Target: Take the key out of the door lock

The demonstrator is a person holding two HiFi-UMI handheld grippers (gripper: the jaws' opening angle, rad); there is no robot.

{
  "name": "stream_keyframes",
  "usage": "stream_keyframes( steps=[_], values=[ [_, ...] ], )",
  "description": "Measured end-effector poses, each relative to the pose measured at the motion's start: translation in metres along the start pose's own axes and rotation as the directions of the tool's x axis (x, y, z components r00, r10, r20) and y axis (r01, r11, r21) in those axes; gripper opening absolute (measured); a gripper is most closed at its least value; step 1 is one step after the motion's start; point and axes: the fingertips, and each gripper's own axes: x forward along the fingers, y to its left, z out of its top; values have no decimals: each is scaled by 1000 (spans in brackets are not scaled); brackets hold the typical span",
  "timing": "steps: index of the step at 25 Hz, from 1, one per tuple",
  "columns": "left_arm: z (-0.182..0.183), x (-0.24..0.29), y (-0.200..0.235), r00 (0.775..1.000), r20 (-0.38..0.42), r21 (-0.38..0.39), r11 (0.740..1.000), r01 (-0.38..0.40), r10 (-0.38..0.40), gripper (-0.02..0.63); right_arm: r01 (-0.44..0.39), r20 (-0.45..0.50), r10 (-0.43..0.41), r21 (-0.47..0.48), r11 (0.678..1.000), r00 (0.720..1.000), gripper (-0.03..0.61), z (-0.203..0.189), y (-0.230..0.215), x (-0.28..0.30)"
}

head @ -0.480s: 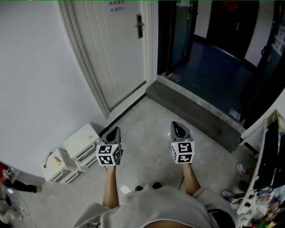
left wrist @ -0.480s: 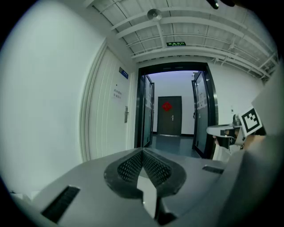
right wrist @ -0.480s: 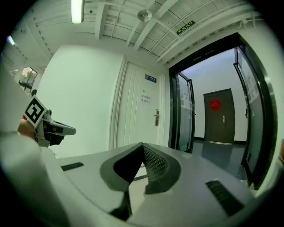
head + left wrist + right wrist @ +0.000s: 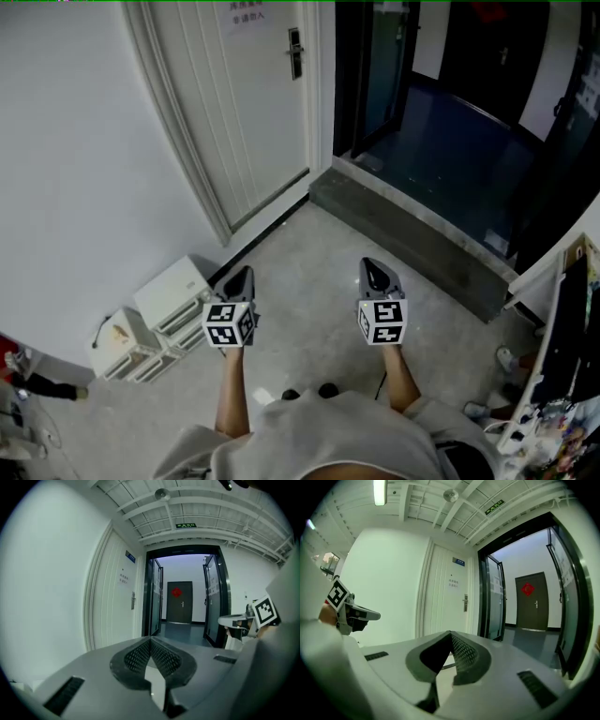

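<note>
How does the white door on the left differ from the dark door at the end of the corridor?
The white door is near, on the left; the dark door is far off, straight ahead. The white door bears a paper notice; the dark door bears a red ornament. Both are shut.
</note>
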Motion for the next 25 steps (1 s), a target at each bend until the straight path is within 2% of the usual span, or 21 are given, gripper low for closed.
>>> stream_keyframes(
  steps=[14,25],
  values=[
    [-2,22,-49,1000,-3,14,1000,-19,19,18,-61,-3,61,-13,998,998,23,-12,-40,-1],
    [-1,59,-50,1000,-4,8,1000,-10,10,18,-97,-15,97,-16,995,995,23,-18,-49,34]
  ],
)
